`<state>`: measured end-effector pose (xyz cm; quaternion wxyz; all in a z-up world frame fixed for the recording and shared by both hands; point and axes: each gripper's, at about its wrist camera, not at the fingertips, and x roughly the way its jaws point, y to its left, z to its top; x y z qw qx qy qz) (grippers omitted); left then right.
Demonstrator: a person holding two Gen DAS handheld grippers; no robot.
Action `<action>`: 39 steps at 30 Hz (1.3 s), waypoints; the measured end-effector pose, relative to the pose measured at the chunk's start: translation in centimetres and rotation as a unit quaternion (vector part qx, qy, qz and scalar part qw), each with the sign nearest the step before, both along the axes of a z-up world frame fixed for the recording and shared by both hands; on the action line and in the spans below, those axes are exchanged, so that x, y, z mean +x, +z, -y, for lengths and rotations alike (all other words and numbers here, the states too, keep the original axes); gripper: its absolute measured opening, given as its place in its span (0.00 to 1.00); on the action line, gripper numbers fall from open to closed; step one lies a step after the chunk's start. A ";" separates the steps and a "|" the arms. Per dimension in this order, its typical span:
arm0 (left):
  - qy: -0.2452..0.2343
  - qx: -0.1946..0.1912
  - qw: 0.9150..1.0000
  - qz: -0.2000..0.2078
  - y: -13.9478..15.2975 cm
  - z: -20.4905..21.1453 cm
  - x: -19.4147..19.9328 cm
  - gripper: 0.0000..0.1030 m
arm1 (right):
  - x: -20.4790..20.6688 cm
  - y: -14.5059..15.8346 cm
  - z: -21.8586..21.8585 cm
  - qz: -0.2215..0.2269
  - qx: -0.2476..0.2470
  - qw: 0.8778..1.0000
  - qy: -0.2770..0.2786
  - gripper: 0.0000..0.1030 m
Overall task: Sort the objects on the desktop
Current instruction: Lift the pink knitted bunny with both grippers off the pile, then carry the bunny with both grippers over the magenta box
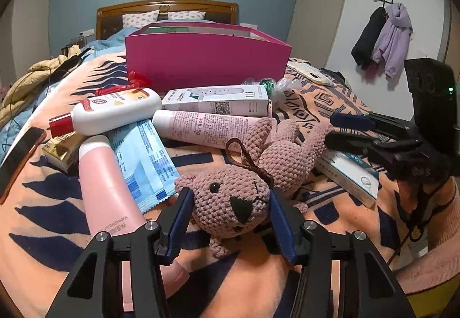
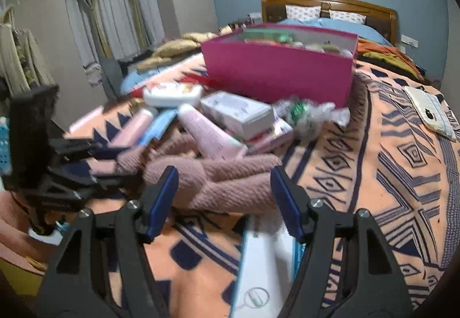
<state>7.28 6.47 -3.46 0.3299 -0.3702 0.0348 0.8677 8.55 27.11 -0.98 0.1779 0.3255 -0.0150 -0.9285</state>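
Left claw (image 1: 228, 203) clenched on the crochet bunny's (image 1: 230, 203) head, ready to lift it toward the pink box (image 1: 207, 59) behind the pile on the bed (image 1: 330, 220). Right claw (image 2: 224, 194) released, jaws apart around the bunny's legs, white carton (image 2: 258, 275) below.

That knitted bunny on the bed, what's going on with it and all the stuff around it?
A person with a gripper in each hand is sorting clutter on a patterned blanket. The left gripper has its fingers on either side of the pink knitted bunny's head, seemingly gripping it. The right gripper is open, hovering over the bunny's legs and a white box, holding nothing. Tubes, a lotion bottle and boxes remain piled before the pink storage box, which already holds a few items.
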 end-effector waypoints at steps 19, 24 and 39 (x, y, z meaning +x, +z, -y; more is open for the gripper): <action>0.009 0.017 1.000 0.014 0.5 -0.5 -0.9 0.51 | -1.5 -3.2 5.6 0.022 0.053 0.993 0.103 0.51; 0.000 0.028 1.000 -0.003 2.0 -0.9 -0.5 0.51 | -0.6 -2.0 5.3 -0.001 0.051 0.995 0.088 0.46; -0.043 0.049 0.995 -0.076 8.6 -4.9 -2.0 0.51 | 0.0 4.8 1.8 -0.089 0.062 0.993 0.036 0.45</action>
